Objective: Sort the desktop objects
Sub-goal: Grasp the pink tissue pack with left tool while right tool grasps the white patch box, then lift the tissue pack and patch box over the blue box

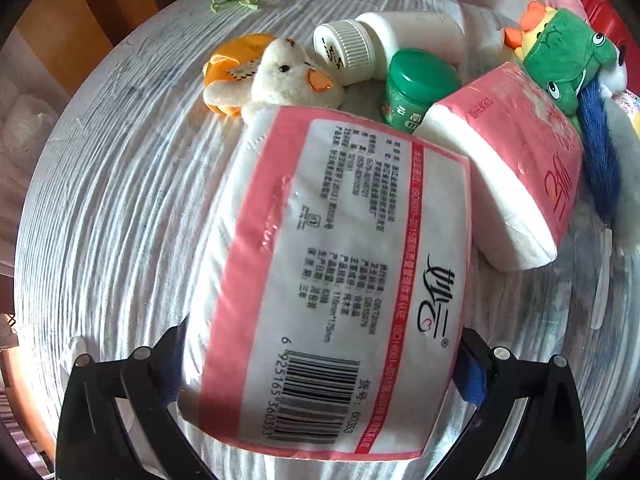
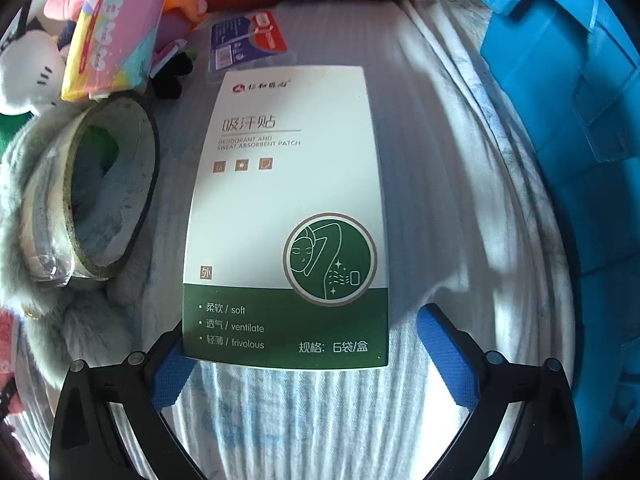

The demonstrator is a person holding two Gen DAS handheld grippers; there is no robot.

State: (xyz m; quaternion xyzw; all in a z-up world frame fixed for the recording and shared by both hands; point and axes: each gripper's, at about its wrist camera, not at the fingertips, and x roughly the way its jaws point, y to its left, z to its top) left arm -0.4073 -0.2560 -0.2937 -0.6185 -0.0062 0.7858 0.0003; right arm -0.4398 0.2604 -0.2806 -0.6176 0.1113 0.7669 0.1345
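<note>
left gripper [image 1: 320,364] clamping tissue pack [image 1: 332,280], right gripper [image 2: 312,344] spread beside blue bin [image 2: 560,100]

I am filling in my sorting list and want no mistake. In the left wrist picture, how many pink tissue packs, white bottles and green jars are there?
Pink tissue packs: 2
White bottles: 1
Green jars: 1
Total: 4
</note>
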